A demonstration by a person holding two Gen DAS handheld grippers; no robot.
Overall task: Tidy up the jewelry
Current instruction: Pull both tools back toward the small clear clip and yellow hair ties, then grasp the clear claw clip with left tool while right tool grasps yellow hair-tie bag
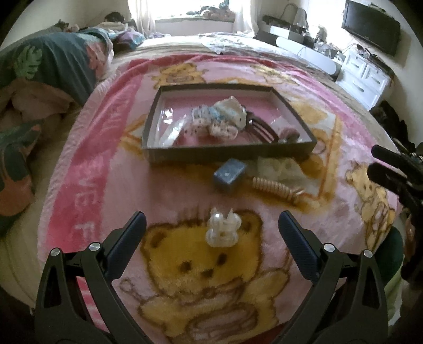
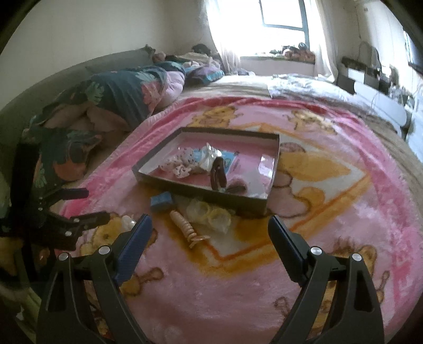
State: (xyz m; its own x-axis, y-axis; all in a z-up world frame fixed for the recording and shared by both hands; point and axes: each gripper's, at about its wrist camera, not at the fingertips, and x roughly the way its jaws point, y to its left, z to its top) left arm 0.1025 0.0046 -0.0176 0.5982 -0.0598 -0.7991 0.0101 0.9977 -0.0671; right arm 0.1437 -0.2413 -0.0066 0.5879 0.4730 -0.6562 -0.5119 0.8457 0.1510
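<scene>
Bed (image 1: 169,45): pink blanket (image 1: 105,169), quilt (image 1: 60,60).

Daylight from a blown-out window (image 2: 283,16) behind sheer curtains (image 1: 244,13), room otherwise dim, glare on the clear film in the shallow box (image 1: 169,113), soft blur throughout, strong fisheye bending and dark vignetted corners, pink blanket (image 2: 238,291) evenly lit

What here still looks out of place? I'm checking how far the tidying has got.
Four pieces lie loose on the blanket outside the tray: a clear claw clip, a blue box, a beige claw clip and pale scrunchies. Nothing looks damaged.
</scene>
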